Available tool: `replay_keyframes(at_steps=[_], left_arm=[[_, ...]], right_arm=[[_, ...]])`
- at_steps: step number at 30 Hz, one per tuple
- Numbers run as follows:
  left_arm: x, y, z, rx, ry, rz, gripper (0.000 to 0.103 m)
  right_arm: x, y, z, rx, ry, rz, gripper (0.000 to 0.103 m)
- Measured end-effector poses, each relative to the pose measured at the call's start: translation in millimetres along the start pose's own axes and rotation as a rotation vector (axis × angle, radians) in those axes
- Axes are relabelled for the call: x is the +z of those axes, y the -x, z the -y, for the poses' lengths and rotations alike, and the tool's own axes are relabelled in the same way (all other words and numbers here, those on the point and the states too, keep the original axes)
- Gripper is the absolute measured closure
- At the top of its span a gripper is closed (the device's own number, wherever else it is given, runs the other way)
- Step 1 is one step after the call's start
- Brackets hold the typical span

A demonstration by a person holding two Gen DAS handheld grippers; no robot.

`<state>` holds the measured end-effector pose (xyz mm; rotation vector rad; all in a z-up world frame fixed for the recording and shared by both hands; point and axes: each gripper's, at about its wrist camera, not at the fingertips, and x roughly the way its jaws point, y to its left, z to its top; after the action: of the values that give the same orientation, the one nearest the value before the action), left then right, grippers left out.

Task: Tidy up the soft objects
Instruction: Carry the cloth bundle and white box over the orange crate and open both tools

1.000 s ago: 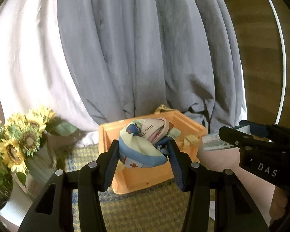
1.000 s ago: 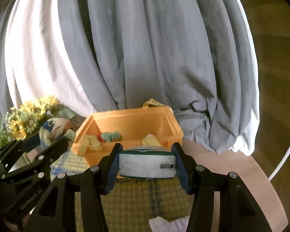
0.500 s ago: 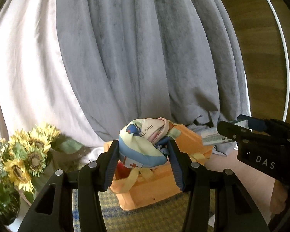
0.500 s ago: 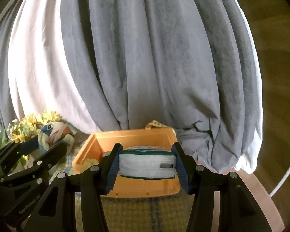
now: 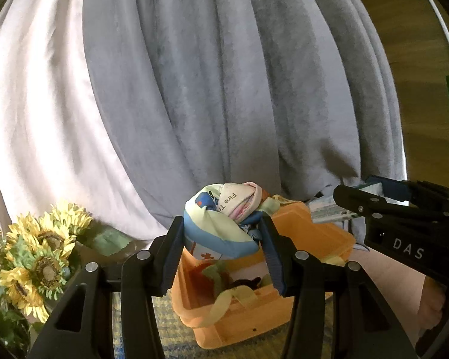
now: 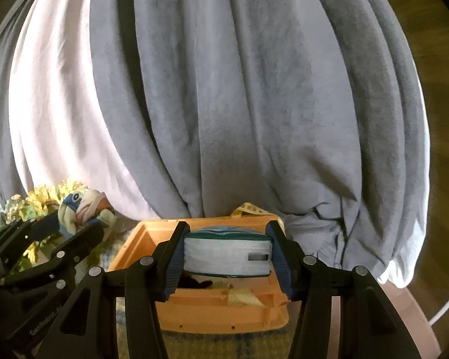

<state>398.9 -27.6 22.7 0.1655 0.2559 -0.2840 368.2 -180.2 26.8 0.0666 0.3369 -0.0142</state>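
Behind both tongs hangs a grey curtain (image 6: pixel 224 104), with a white one (image 5: pixel 39 119) to its left. Below and ahead of them sits an orange bin (image 6: pixel 221 308) on a woven yellow mat (image 5: pixel 170 332) on the counter (image 6: pixel 410 329), its long side running left to right in the right view.

The left tongs (image 5: pixel 221 254) point forward and slightly down, clamped on a balled cloth (image 5: pixel 221 224) held over the bin's left end; printed lettering faces up and right. Sunflowers (image 5: pixel 36 263) stand to their left.

The right tongs (image 6: pixel 227 257), at a similar tilt, squeeze a flat white pack (image 6: pixel 226 257) with a teal top edge, its long axis level across the jaws, above the bin's opening. Inside the bin lie yellowish straps (image 5: pixel 236 296) and a small dark item (image 6: pixel 194 282).
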Motion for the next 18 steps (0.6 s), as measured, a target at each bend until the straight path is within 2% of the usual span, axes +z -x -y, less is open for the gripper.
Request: replay_keyframes(at_steps=[9, 18], left_arm=[[-5.4, -39.7, -8.9, 0.015, 0.003, -0.039, 0.054], [-21.1, -80.3, -8.0, 0.01, -0.021, -0.115, 0.054]], right_arm=[[1.4, -41.6, -1.4, 0.009, 0.013, -0.031, 0.05], [-8.1, -82.3, -3.2, -0.003, 0.044, -0.084, 0.05]])
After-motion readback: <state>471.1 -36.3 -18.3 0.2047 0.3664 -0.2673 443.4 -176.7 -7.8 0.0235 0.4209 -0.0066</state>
